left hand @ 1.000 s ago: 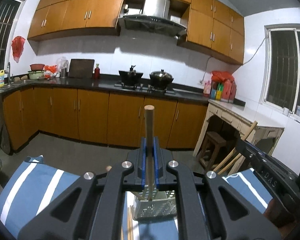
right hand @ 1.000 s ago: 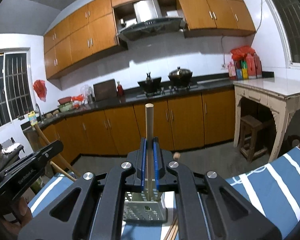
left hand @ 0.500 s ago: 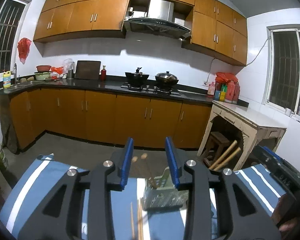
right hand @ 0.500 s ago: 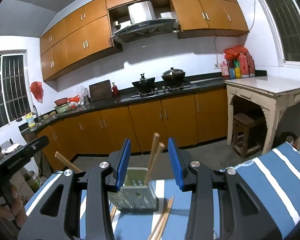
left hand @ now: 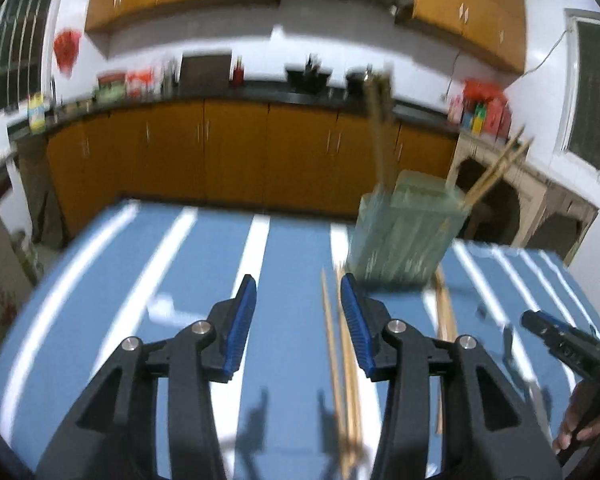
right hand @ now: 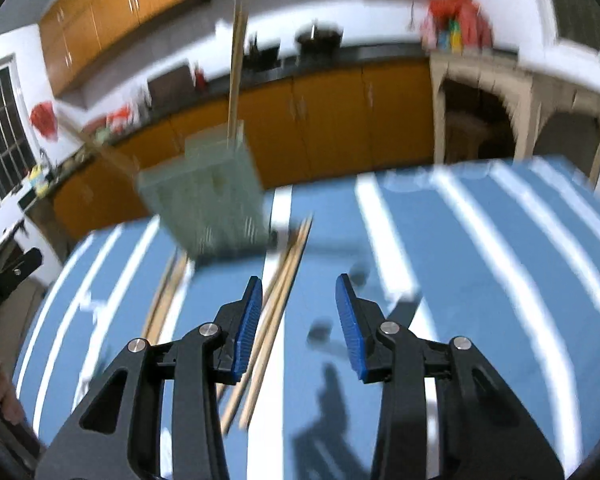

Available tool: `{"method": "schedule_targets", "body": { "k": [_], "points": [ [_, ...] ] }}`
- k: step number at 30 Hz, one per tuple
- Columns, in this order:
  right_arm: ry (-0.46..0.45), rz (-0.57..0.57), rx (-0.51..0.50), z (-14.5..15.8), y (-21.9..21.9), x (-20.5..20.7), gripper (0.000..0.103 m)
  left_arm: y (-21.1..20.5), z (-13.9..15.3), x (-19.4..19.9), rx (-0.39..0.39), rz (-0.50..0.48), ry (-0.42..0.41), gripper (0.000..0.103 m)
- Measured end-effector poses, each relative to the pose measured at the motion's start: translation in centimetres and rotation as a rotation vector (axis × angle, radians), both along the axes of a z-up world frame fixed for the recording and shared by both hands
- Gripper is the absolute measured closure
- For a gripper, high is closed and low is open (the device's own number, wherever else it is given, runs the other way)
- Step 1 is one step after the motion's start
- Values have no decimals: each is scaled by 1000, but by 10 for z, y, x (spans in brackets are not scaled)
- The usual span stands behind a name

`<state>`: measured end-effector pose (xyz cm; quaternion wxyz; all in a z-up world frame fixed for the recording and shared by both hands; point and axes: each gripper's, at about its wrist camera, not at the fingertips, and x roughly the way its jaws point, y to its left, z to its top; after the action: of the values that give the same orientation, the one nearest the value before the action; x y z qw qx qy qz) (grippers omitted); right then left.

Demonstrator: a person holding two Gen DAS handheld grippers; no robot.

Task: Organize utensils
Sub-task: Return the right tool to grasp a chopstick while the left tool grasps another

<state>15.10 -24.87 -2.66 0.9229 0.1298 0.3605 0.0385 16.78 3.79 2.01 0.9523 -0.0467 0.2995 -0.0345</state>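
Both views badly smeared, so fine detail is uncertain. Landmark: the green holder point(left hand: 404, 232), standing on the striped desk point(left hand: 284, 240) with several chopsticks already upright or leaning in it.

Left of the holder, nearer me: my left gripper point(left hand: 298, 312), jaws released and wide, nothing between them. A loose pair of chopsticks point(left hand: 340, 360) lies on the desk just in front of the holder, running toward me along the inner face of the left gripper's right-hand jaw.

In front of the holder on its right side: a second loose pair point(right hand: 276, 312) lying flat, passing just beside the left-hand jaw of my right gripper point(right hand: 298, 312), which is also released and empty.

Risks as I judge them:
- Each pair sits off-centre to its jaws; clenching without shifting could catch one stick only, or flick both away.
- Sticks lie flat; the jaws may scrape the cloth and bunch it.
- The holder looks light; a knock from either gripper could tip it and spill what is stored.
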Motion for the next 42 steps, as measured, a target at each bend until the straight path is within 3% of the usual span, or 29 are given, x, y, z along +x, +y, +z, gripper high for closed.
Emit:
{"method": "schedule_targets", "body": {
  "k": [7,17,21,29,42],
  "points": [
    [93,67,-32,-34,34,7,78,6,-49,-4,-3,-9,124,60],
    [120,71,-103,-48,41,17,80,-6,-60,9,-1,-45,182,61],
    [115,59,-168,-50,41,17,94,-12,-66,13,-18,-65,210,64],
    [131,-84,-128,-51,-8,16,96,-29,-77,19,-4,-116,246,74],
    [129,-85,-134,-53,-13,13,95,-50,-98,26,61,-141,298,87]
  ]
}}
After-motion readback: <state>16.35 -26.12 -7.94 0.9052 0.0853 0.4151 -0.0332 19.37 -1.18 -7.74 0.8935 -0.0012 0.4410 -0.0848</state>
